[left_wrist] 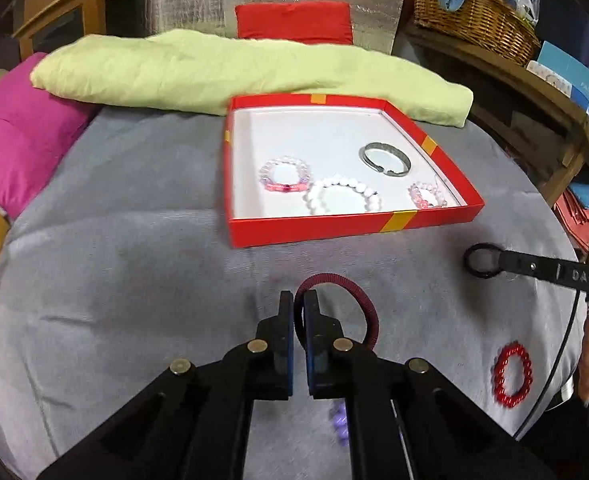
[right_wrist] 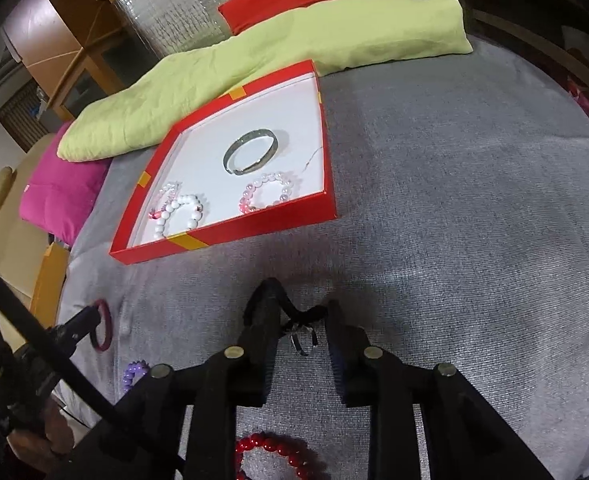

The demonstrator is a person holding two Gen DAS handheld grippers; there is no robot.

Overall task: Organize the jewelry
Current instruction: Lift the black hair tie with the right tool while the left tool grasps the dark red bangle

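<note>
Bare grey cloth (right_wrist: 434,200) right of red tray (right_wrist: 230,236); green cushion (right_wrist: 254,60) behind.

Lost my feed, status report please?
Left gripper shut on maroon band. Right gripper carrying black band. Red box ahead, path clear.

My left gripper (left_wrist: 299,300) is pinched closed, angled downward; my right gripper (right_wrist: 298,312) tilts down too, jaws partly apart.

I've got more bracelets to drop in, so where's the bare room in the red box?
The red box is bare along its back, toward the green pillow. Its front is crowded: silver bangle, white bead bracelet, two pink bead bracelets.
</note>
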